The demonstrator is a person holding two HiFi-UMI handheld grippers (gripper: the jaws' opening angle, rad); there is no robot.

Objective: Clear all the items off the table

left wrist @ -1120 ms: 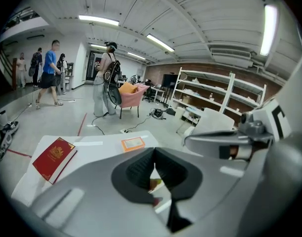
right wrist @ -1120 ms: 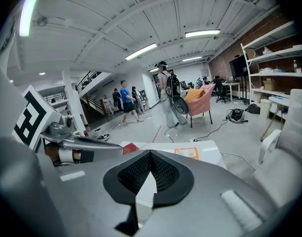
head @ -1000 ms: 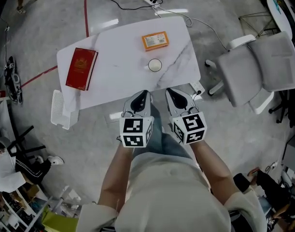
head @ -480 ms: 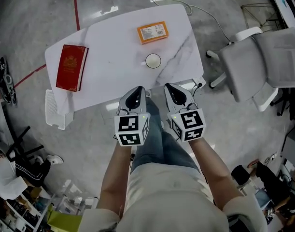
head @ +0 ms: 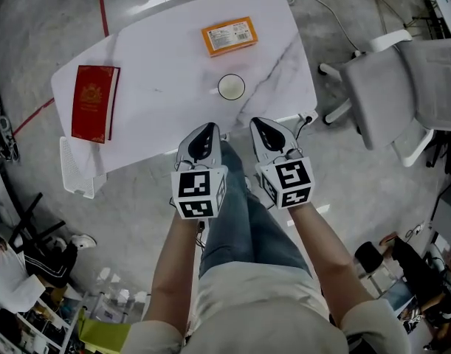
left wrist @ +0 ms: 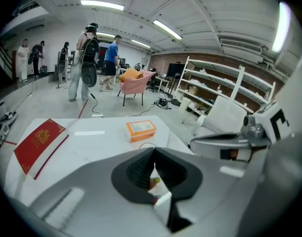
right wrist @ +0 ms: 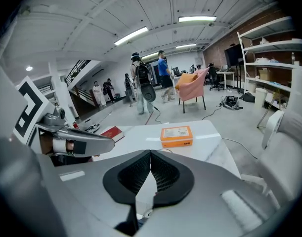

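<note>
Clothing: pale cream top (head: 263, 301) with short, loose sleeves (head: 140, 333); blue jeans (head: 243, 223).

My left gripper (head: 208, 127) and right gripper (head: 256, 122) have smooth light-grey shells narrowing to a rounded nose. Each has a dark oval patch on its upper face. At the rear of each sits a white cube (head: 198, 194) printed with black square markers.

In both gripper views the pads (right wrist: 132, 174) are matte black and finely ribbed. They sit in a black collar inside the grey body.
</note>
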